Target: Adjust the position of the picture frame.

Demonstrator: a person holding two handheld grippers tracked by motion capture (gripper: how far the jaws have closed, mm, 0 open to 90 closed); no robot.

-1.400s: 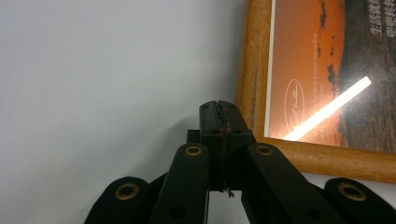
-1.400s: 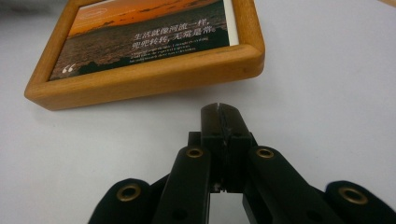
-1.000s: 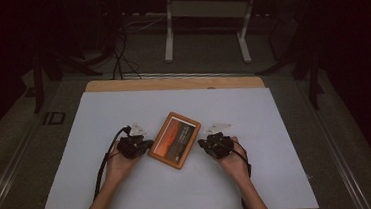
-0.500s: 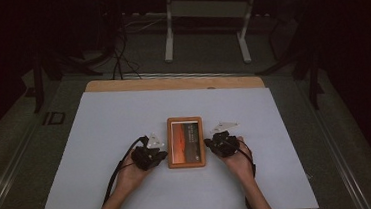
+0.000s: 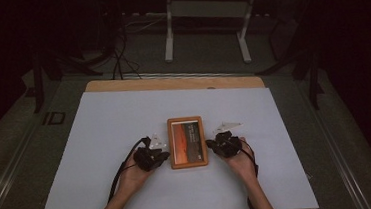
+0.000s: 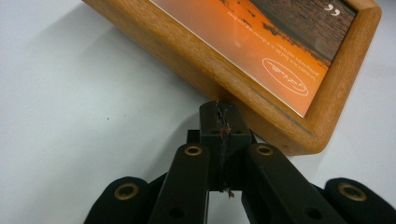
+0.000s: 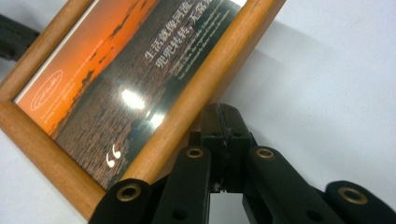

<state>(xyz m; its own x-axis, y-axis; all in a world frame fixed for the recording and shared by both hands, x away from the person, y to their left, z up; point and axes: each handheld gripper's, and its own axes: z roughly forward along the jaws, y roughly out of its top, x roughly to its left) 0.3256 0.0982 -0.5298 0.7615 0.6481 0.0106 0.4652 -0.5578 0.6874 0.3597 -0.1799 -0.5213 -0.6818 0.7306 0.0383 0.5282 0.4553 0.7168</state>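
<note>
Frame (image 5: 187,142): lies flat on the white table (image 5: 101,141), near the middle of it, long sides now running straight away from the person; a second ago it sat skewed at an angle.
Change: the frame has been swung round square to the table edge; the left hand has slid in toward it.
Left gripper (image 5: 161,156): jaws pressed together, nothing between them; the tip butts the frame's left wooden edge near a lower corner (image 6: 224,122).
Right gripper (image 5: 213,146): jaws likewise closed and empty, tip against the right edge (image 7: 223,122).
Meaning: the two closed tips work as pushers from both sides, so the straightening looks about done; only a fine nudge may be left.
</note>
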